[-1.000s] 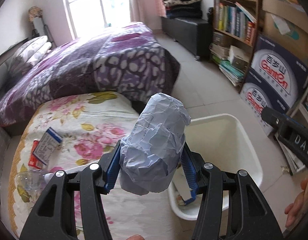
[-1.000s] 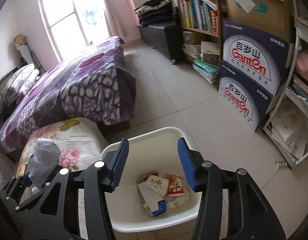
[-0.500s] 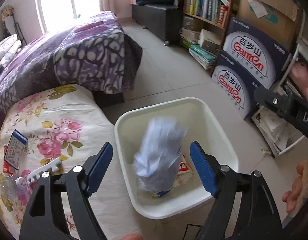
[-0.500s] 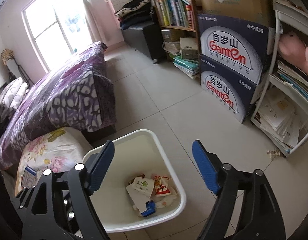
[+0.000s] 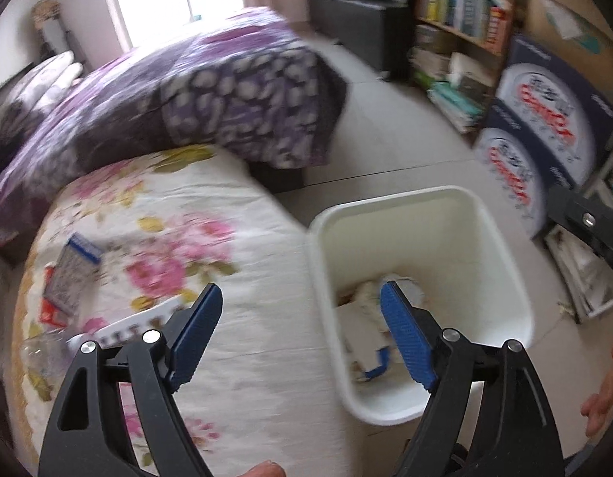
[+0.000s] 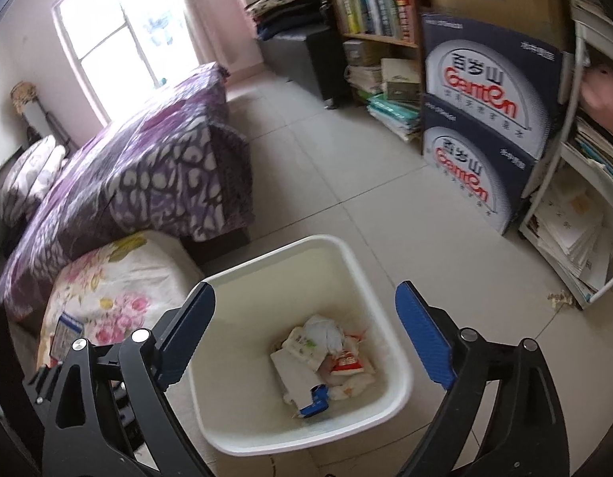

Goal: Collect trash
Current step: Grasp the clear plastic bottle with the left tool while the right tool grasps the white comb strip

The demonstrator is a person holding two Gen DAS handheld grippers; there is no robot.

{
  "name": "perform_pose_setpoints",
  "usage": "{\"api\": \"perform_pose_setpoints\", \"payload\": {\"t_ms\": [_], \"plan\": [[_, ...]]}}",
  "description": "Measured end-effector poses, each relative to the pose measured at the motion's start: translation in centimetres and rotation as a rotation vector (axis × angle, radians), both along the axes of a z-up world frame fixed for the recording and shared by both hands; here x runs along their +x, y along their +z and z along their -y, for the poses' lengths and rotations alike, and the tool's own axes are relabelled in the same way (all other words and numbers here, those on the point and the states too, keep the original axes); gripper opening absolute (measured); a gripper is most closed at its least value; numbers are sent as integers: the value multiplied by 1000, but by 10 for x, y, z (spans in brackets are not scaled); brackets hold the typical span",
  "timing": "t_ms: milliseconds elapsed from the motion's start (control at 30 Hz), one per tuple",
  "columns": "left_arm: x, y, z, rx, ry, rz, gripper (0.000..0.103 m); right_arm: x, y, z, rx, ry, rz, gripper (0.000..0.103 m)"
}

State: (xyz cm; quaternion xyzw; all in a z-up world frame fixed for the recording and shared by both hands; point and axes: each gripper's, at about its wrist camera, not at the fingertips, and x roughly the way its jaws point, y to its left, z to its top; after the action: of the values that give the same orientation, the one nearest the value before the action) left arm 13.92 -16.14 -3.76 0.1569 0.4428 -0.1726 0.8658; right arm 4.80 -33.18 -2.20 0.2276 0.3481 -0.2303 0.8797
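A white plastic bin (image 6: 390,330) stands on the tiled floor beside the floral bed; it also shows in the left wrist view (image 5: 501,246). Trash lies in its bottom: crumpled paper (image 6: 324,332), a red wrapper (image 6: 346,361) and a white carton with a blue end (image 6: 302,383). My left gripper (image 5: 300,330) is open and empty, above the bin's left rim and the bed edge. My right gripper (image 6: 304,336) is open and empty above the bin. On the bed lie a blue-and-white carton (image 5: 70,268), a red packet (image 5: 52,312), a white strip (image 5: 135,324) and a clear plastic bottle (image 5: 40,351).
A purple patterned quilt (image 5: 179,91) covers the far part of the bed. Stacked Ganten boxes (image 6: 481,135) and bookshelves (image 6: 370,8) stand along the right wall, with piles of paper (image 6: 573,238) on a low shelf. Open tiled floor (image 6: 346,183) lies beyond the bin.
My left gripper opened and let go of the crumpled paper ball, which fell into the bin. The left view has swung back toward the bed. My right gripper opened wider.
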Motion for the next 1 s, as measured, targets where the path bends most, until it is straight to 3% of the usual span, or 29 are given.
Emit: {"api": "perform_pose_setpoints", "payload": {"t_ms": [300,400,600,700,867,1000], "plan": [[39,-6,-78,72,219,-11,83,31,-9,-50,-27,116,-55,90],[51,-7,-115,61,357,-26,83,41,-13,-66,-27,146,-66,90],[71,-4,-225,-110,836,-70,83,53,-19,-94,-39,204,-72,90],[80,-13,-274,-194,1015,-127,83,58,-19,-114,-72,264,-50,91],[89,-45,-331,-306,1194,-269,83,67,-21,-148,-163,390,-22,94],[96,-69,-360,-442,1203,-379,84,82,-28,-189,-262,564,-9,95]]}}
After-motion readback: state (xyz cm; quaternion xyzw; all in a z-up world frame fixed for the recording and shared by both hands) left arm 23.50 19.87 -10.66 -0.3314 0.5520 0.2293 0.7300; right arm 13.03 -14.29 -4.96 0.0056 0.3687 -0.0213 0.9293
